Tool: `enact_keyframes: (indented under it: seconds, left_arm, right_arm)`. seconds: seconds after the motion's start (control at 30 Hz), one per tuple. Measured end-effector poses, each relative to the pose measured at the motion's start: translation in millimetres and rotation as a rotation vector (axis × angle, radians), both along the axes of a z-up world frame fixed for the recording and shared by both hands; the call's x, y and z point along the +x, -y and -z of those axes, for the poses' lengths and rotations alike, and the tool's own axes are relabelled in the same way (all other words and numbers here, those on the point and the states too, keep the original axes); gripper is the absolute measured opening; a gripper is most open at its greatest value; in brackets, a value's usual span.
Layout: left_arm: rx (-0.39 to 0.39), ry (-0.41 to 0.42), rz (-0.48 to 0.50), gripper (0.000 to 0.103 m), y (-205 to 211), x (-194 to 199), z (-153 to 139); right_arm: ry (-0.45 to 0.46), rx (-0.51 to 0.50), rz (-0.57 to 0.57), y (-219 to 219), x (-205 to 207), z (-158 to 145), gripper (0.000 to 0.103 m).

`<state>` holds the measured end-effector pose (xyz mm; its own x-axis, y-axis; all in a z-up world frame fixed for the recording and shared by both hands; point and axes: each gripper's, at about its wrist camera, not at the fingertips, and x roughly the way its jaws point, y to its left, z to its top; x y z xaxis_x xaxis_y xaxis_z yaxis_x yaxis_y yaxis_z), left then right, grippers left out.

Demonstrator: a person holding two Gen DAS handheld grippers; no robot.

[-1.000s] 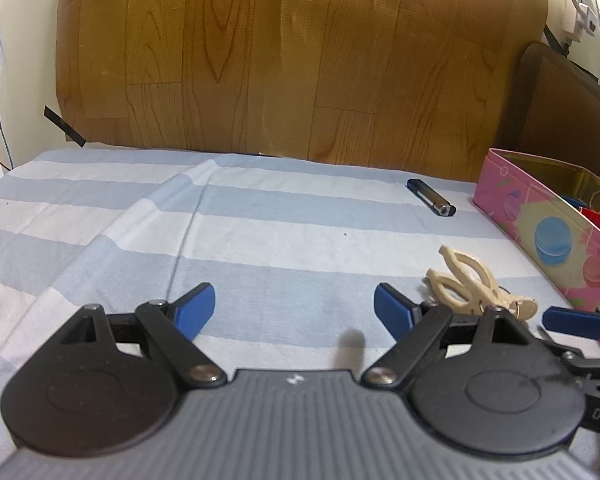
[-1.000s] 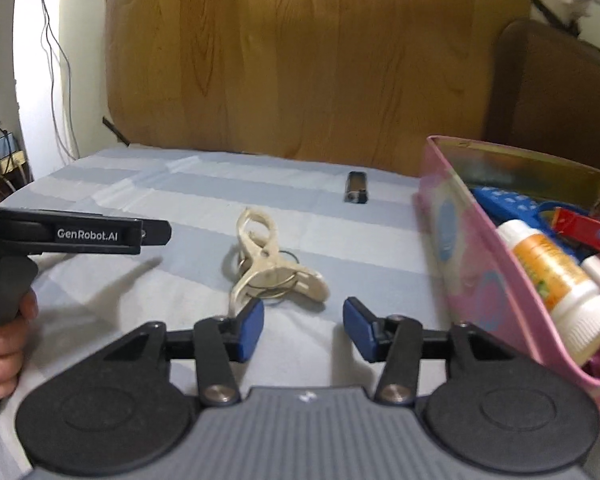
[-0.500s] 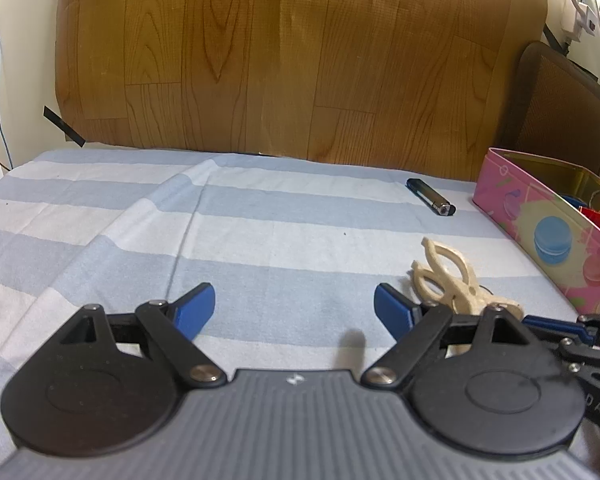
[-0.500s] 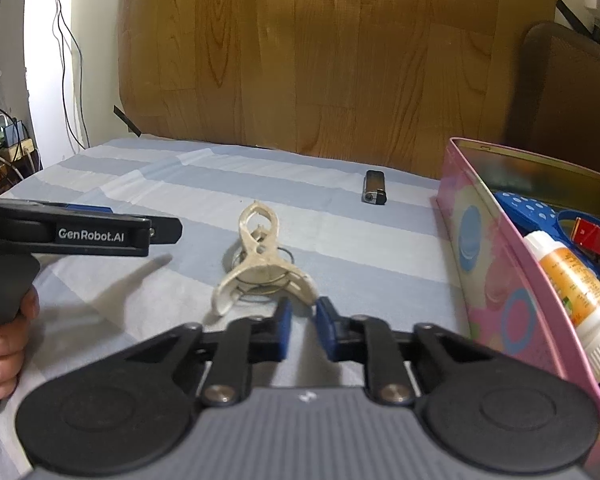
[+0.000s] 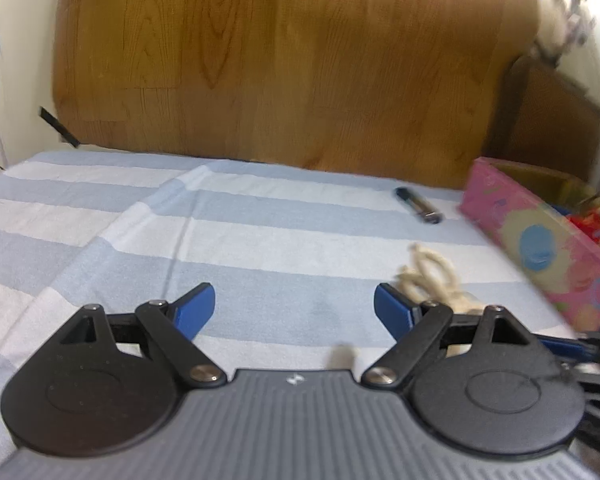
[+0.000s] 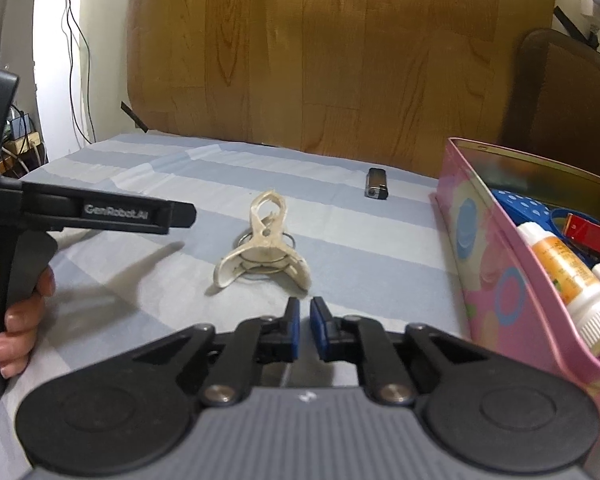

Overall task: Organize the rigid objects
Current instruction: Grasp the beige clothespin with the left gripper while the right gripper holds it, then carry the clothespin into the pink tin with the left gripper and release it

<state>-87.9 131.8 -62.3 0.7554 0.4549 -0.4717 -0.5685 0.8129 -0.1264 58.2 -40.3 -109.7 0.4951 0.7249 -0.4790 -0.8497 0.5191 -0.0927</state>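
A cream plastic clip [image 6: 260, 248] with a wire spring lies on the striped cloth, its two legs spread toward me. My right gripper [image 6: 305, 320] sits just short of those legs. Its jaws are opening from a narrow gap, and nothing is between the blue pads [image 6: 293, 324]. In the left wrist view the clip [image 5: 432, 276] shows blurred beside the right finger of my left gripper [image 5: 294, 308], which stands wide open over bare cloth. A dark lighter [image 6: 376, 189] lies farther back. The pink tin [image 6: 472, 216] stands at the right.
The tin holds a white bottle with an orange label [image 6: 568, 276], a red box and blue items. A person's hand [image 6: 16, 320] grips the left gripper's black body [image 6: 100, 216] at the left. A wood-grain panel [image 6: 340, 52] backs the table.
My right gripper's jaws went from wide apart to nearly together by the clip's legs, then parted slightly. The clip turned and slid a little to the left on the cloth. The left gripper stayed put.
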Motion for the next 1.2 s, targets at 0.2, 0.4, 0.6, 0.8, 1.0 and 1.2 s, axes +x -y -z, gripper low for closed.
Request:
enact_keyframes:
  seconds: [0.2,0.4,0.6,0.8,1.0,1.2]
  left_arm:
    - [0.069,0.100,0.181,0.088,24,-14,-16]
    - [0.084,0.020,0.346,0.076,39,4,-5]
    - [0.041,-0.064,0.327,0.046,32,22,9]
    - [0.002,-0.068,0.335,0.006,28,27,14]
    - [0.069,-0.102,0.462,0.006,61,20,14]
    - [0.162,-0.138,0.624,0.008,136,-11,15]
  right_arm:
    - [0.029,0.005,-0.017,-1,0,-4,0.028]
    - [0.034,-0.004,-0.024,-13,13,-5,0.031]
    - [-0.025,0.011,-0.052,-24,29,-4,0.030]
    - [-0.039,0.004,-0.116,-29,25,-3,0.008]
    - [0.002,-0.023,-0.085,-9,3,0,0.007]
    - [0.013,-0.010,-0.045,69,-31,10,0.007]
